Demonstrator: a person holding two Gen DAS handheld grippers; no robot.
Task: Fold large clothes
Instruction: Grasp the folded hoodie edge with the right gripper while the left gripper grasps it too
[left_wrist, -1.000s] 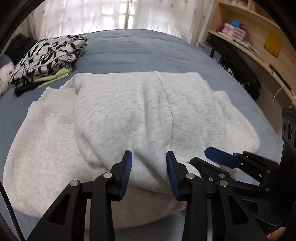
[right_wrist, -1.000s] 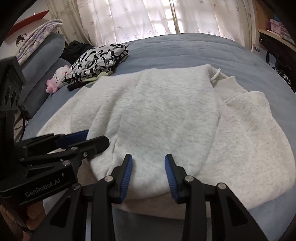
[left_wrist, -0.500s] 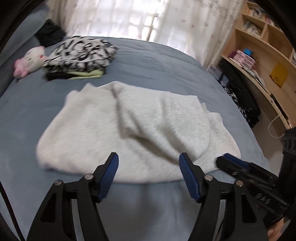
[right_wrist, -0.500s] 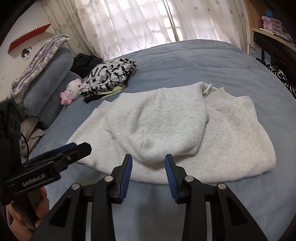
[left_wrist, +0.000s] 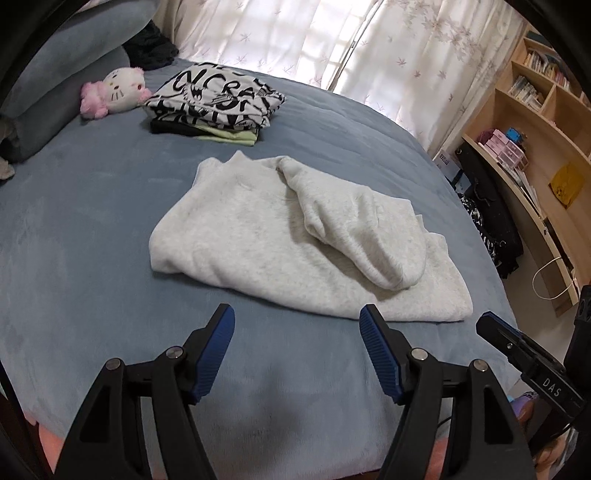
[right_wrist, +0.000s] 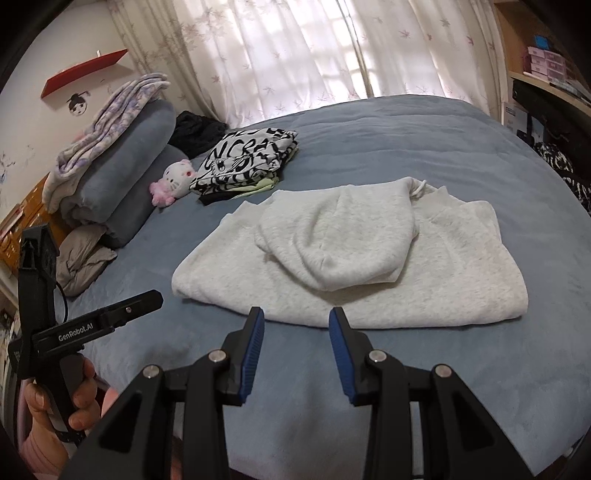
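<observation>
Jaws of the left gripper (left_wrist: 297, 334) stand wide apart with nothing between them; they have just been opening, and only the blue bed (left_wrist: 92, 229) cover shows in the gap. Jaws of the right gripper (right_wrist: 295, 338) are parted more narrowly and also grip nothing.

Taking the grey hoodie (right_wrist: 369, 266) as the landmark: it lies folded into a rough rectangle on the middle of the bed, its hood (right_wrist: 332, 243) laid flat over the body and a white drawstring (right_wrist: 419, 188) showing at the hood's far edge. Both grippers hover on the near side of the hoodie, clear of its front edge and touching none of it. Beyond the hoodie's far left corner sits a pile of folded clothes (right_wrist: 243, 162), topped by a black-and-white lettered garment. Just left of that pile lies a white and pink plush toy (right_wrist: 173, 182), against grey pillows (right_wrist: 129, 166). Behind the hoodie, past the bed, hang pale patterned curtains (right_wrist: 295, 48). A hand (right_wrist: 55, 402) grips the left gripper's handle, well left of the hoodie in the right wrist view.
</observation>
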